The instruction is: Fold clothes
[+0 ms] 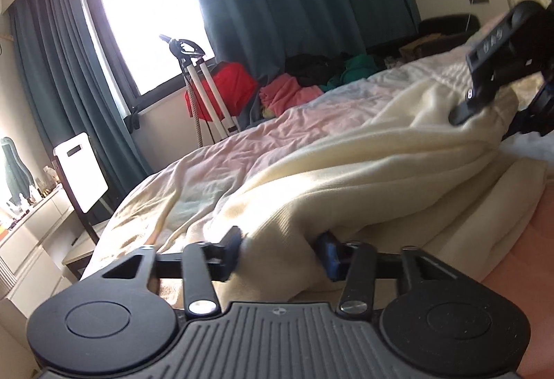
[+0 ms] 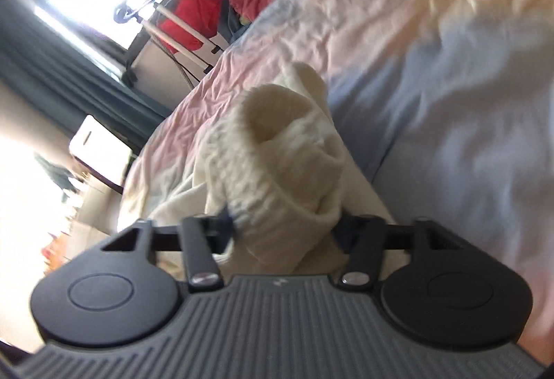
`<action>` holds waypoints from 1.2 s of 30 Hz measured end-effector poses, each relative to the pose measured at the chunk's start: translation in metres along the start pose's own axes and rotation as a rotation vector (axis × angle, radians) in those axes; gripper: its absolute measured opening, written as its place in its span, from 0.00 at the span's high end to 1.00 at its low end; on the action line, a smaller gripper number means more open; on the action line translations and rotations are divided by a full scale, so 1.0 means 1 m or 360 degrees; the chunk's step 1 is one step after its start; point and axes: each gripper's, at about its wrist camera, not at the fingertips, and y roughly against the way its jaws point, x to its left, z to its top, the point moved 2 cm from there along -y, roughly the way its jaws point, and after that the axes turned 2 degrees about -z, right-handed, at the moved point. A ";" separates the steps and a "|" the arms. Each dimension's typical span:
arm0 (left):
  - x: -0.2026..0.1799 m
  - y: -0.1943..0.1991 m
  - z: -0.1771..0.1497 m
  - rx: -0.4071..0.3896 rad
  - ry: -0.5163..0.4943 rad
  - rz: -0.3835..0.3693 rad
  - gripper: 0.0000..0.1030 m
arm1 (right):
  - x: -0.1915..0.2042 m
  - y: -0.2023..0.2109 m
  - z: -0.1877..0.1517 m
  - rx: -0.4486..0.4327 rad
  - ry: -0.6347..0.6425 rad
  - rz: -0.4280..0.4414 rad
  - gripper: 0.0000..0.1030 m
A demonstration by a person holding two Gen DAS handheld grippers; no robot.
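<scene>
A cream knit sweater [image 1: 346, 168] lies stretched across the bed. My left gripper [image 1: 282, 252] is shut on a bunched part of it, the fabric filling the gap between the blue-padded fingers. My right gripper [image 1: 484, 98] shows at the far right of the left wrist view, gripping the sweater's other end. In the right wrist view my right gripper [image 2: 285, 228] is shut on a ribbed part of the sweater [image 2: 277, 157], which bulges up in front of the fingers. That view is tilted and blurred.
The bed has a wrinkled pale pink and blue sheet [image 1: 263, 136]. A pile of red, pink, green and dark clothes [image 1: 291, 88] lies at its far end by the window. A garment steamer stand [image 1: 200, 88], a white chair [image 1: 81, 171] and a dresser [image 1: 31, 233] stand left of the bed.
</scene>
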 end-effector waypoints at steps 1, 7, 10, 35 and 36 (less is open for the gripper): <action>0.002 0.003 0.001 -0.0012 0.0010 -0.0011 0.65 | 0.002 0.003 0.000 -0.0025 0.0026 0.0003 0.57; 0.006 0.043 0.004 -0.0086 -0.0046 -0.0139 0.82 | 0.008 0.037 0.011 -0.0233 0.0072 0.0080 0.61; -0.002 0.054 -0.002 -0.0047 -0.0148 -0.0235 0.83 | -0.005 0.033 0.011 -0.0172 0.0026 -0.0012 0.61; 0.035 0.044 -0.010 0.0107 0.0361 -0.0516 0.53 | -0.020 -0.025 -0.010 0.0135 0.0031 -0.0062 0.21; 0.041 0.045 -0.008 0.0098 0.0444 -0.0564 0.43 | -0.017 -0.022 -0.010 0.0118 0.0048 -0.0065 0.29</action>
